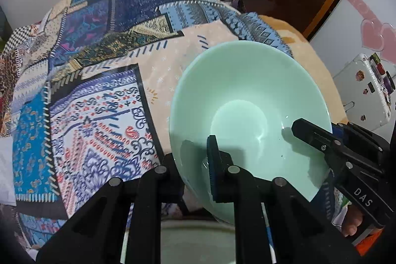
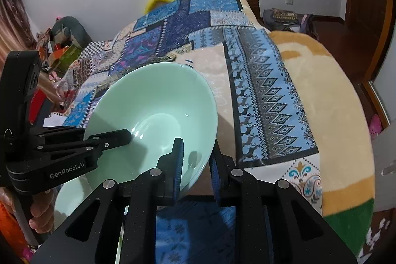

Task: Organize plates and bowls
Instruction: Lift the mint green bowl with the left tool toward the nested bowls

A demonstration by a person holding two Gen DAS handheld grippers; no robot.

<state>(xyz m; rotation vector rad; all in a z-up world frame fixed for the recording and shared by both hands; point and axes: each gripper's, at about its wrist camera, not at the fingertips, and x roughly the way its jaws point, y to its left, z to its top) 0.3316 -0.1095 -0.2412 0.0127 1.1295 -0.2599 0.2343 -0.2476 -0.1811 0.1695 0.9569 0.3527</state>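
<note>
A pale green bowl (image 1: 250, 100) is held tilted in the air above the bed by both grippers. My left gripper (image 1: 195, 162) is shut on its near left rim, one finger inside the bowl and one outside. My right gripper (image 2: 195, 162) is shut on the bowl's (image 2: 153, 105) near right rim in the same way. Each gripper shows in the other's view: the right one (image 1: 329, 142) reaches into the bowl from the right, the left one (image 2: 109, 140) from the left. A second pale dish (image 2: 66, 202) lies below the bowl, mostly hidden; it also shows in the left wrist view (image 1: 195, 239).
A patchwork bedspread (image 1: 99, 81) in blue, white and beige covers the bed. A tan plush blanket (image 2: 329, 100) lies along its right side. A white suitcase (image 1: 363, 88) stands at the right. Clutter (image 2: 61, 46) sits by the left wall. A yellow ring (image 2: 158, 0) shows beyond the bed.
</note>
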